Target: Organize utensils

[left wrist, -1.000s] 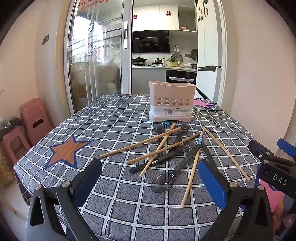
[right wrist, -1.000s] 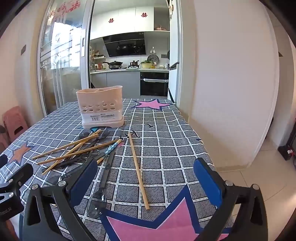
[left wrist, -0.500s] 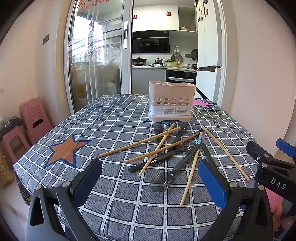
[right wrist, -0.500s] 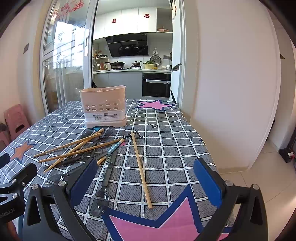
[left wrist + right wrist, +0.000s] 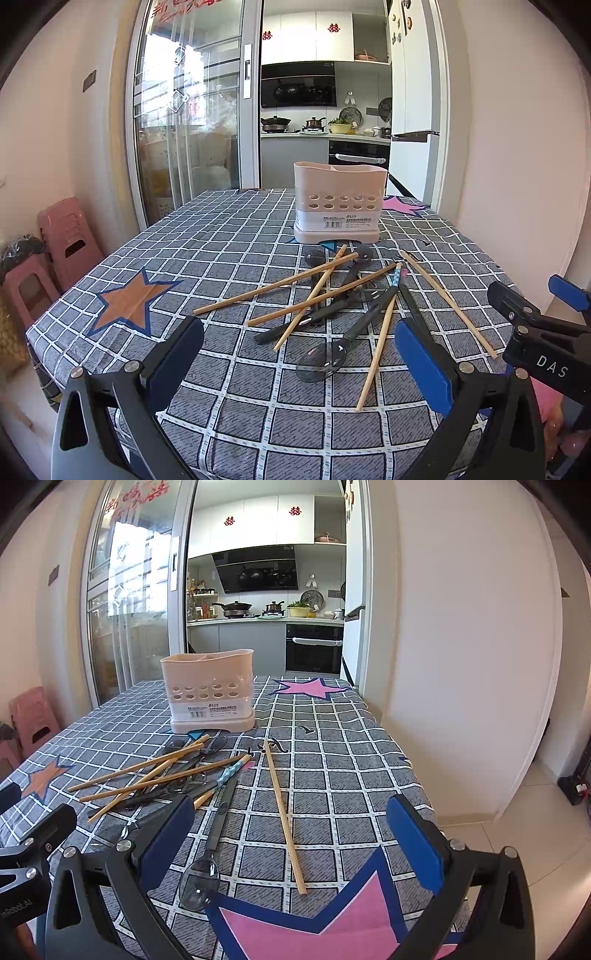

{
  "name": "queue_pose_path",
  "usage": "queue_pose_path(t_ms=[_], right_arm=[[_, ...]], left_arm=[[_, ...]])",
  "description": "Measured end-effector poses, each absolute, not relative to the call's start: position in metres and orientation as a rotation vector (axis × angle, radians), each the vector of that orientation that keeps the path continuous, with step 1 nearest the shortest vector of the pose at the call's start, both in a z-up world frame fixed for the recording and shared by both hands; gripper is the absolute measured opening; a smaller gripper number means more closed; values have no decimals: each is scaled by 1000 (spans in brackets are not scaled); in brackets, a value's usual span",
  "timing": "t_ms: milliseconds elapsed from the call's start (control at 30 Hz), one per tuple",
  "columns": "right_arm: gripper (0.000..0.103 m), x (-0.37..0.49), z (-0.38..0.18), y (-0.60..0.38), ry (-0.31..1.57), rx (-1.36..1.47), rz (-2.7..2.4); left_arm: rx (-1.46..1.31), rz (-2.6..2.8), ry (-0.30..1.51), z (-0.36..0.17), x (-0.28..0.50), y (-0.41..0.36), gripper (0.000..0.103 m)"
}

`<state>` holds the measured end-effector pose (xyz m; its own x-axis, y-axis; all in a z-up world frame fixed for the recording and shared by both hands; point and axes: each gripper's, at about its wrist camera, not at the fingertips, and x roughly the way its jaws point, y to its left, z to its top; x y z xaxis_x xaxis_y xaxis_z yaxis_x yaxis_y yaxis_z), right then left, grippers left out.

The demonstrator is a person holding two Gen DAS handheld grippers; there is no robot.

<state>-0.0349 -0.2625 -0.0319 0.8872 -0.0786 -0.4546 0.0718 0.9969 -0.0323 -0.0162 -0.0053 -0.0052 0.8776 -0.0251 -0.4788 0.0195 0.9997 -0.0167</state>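
A pink perforated utensil holder stands at the far side of the checked tablecloth; it also shows in the right wrist view. In front of it lies a loose pile of wooden chopsticks and dark clear plastic spoons. One chopstick lies apart on the right, beside a spoon. My left gripper is open and empty above the near table edge. My right gripper is open and empty, over the single chopstick's near end.
Pink plastic stools stand left of the table. The table's right edge drops to a tiled floor by a white wall. A glass sliding door and a kitchen lie behind the holder.
Both grippers have risen and tilted slightly, so the table sits a little lower in both views. Nothing on the table moved; both stay open.
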Motion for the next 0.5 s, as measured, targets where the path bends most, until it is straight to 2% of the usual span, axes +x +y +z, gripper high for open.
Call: queue_pose_path(t_ms=[500], right_arm=[[103,-35,-31,-262,470,-13,-79]], left_arm=[[-12,-24,493,-3,-17,-4,103]])
